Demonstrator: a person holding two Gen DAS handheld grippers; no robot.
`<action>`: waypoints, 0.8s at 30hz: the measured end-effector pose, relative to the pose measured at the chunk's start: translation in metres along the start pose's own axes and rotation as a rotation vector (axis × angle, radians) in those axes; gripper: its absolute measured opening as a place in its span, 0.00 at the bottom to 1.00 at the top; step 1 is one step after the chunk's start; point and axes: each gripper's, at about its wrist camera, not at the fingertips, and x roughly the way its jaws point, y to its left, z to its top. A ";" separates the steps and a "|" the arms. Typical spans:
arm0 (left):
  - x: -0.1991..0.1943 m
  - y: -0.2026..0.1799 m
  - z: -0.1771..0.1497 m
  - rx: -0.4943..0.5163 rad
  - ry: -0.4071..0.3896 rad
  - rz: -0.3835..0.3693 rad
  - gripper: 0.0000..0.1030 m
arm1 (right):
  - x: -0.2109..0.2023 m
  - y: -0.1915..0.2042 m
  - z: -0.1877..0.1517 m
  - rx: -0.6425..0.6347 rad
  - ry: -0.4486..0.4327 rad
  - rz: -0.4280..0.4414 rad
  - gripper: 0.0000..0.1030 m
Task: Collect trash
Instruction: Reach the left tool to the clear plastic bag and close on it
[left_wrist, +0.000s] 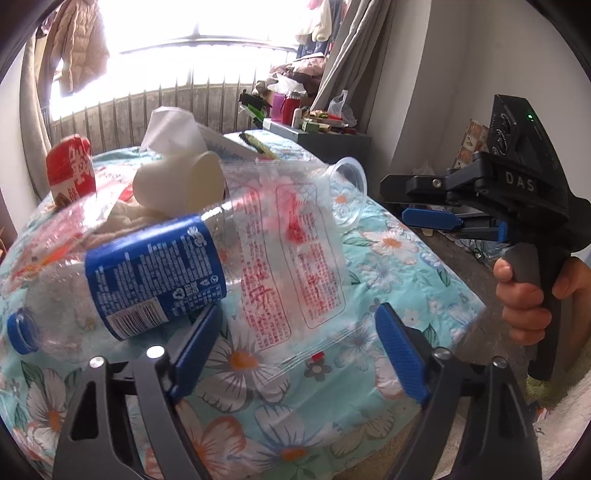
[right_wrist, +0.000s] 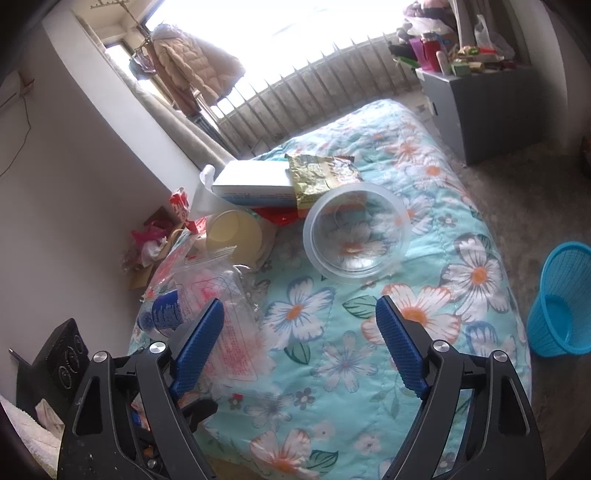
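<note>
The job has hardly begun. All the trash is on the bed (right_wrist: 461, 236), which has a flowery blue cover, and the blue bin (right_wrist: 565, 299) on the floor beside the bed looks empty inside.

The trash sits in a heap at one side of the bed. There is a see-through bottle (left_wrist: 122, 273) with a blue label lying on its side, a clear bag (left_wrist: 291, 258) with red writing, a pale paper cup (left_wrist: 184, 184) tipped over, a round clear tub (right_wrist: 356, 234), a gold wrapper (right_wrist: 321, 177) and a red carton (left_wrist: 72, 166). A white box (right_wrist: 251, 181) lies behind them.

The left tongs (left_wrist: 295, 343) are wide apart and hold nothing. The clear bag lies just in front of them, between the two blue tips, and the bottle is just beside the left tip.

The right tongs (right_wrist: 299, 347) are also wide apart and empty. The round tub is ahead of them, a little way off. The clear bag is by their left tip. The blue bin is well off to their right.

Everything is yet to be picked up and dropped in the bin.
</note>
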 end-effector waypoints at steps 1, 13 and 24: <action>0.005 0.001 -0.001 -0.008 0.012 0.003 0.71 | 0.002 -0.002 0.000 0.007 0.005 0.005 0.74; 0.010 0.005 0.000 -0.042 0.002 -0.085 0.27 | 0.035 0.002 -0.003 0.034 0.115 0.110 0.46; 0.021 -0.005 0.009 -0.049 0.051 -0.126 0.17 | 0.040 -0.013 -0.008 0.108 0.155 0.138 0.21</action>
